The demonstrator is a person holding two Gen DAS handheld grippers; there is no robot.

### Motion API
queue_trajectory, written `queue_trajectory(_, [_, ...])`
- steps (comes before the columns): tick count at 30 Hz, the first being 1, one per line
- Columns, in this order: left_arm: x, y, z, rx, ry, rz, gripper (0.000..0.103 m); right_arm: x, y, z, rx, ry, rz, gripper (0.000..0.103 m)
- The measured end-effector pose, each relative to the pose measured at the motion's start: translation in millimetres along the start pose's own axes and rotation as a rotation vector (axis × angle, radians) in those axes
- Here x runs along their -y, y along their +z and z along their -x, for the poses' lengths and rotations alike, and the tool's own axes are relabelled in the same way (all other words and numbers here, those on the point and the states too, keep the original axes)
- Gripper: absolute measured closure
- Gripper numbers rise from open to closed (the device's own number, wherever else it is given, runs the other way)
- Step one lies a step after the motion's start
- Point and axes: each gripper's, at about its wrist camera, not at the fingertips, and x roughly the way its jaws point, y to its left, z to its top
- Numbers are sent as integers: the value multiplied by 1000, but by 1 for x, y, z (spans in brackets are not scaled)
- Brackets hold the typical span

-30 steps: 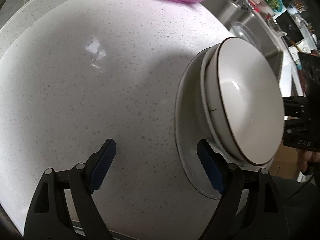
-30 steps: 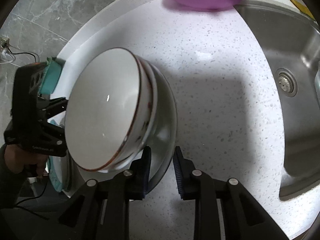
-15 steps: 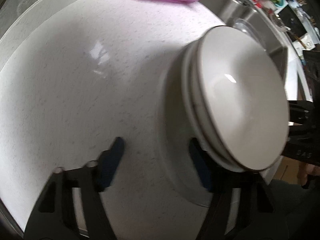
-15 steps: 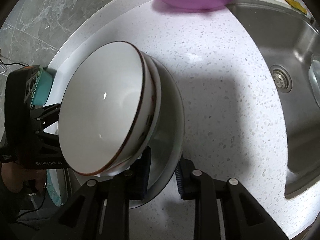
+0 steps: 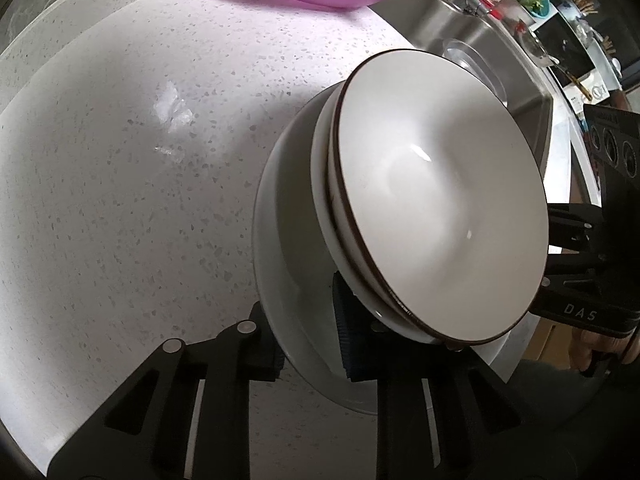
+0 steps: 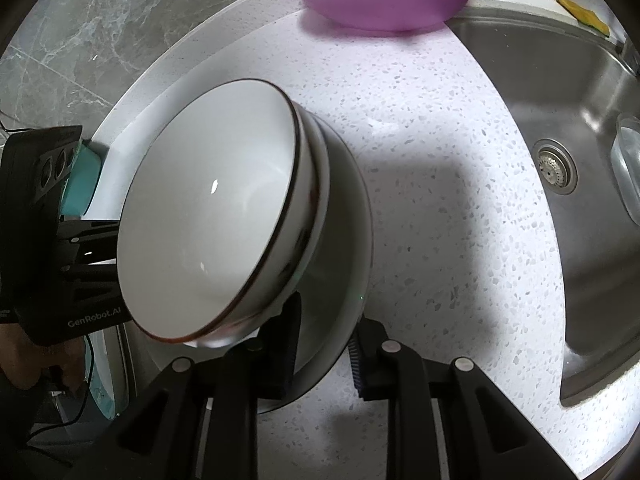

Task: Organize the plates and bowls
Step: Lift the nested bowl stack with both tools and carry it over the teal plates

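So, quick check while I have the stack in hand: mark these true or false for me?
1. Two brown-rimmed bowls sit nested on a white plate. True.
2. The jaws of the right gripper are open and clear of the plate. False: they are shut on the plate's rim.
3. The purple basin stands inside the sink. False: it stands on the counter, at the far edge beside the sink.
4. The top bowl is empty. True.
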Motion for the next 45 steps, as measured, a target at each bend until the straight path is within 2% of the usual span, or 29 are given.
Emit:
queue_trajectory(15, [-3, -4, 4, 7, -14, -7, 87, 2, 1, 6, 3, 9, 3, 79])
queue_trajectory(26, [-5, -4, 29, 40, -25, 0, 87, -2, 7, 21, 17, 12, 13, 79])
queue_trajectory(35, [-7, -10, 75, 93, -7, 18, 87, -23, 12, 40, 30, 20, 72, 79])
queue_trajectory(45, [-27, -45, 129, 168, 39, 99, 87, -71, 21, 47, 24, 42, 198, 79])
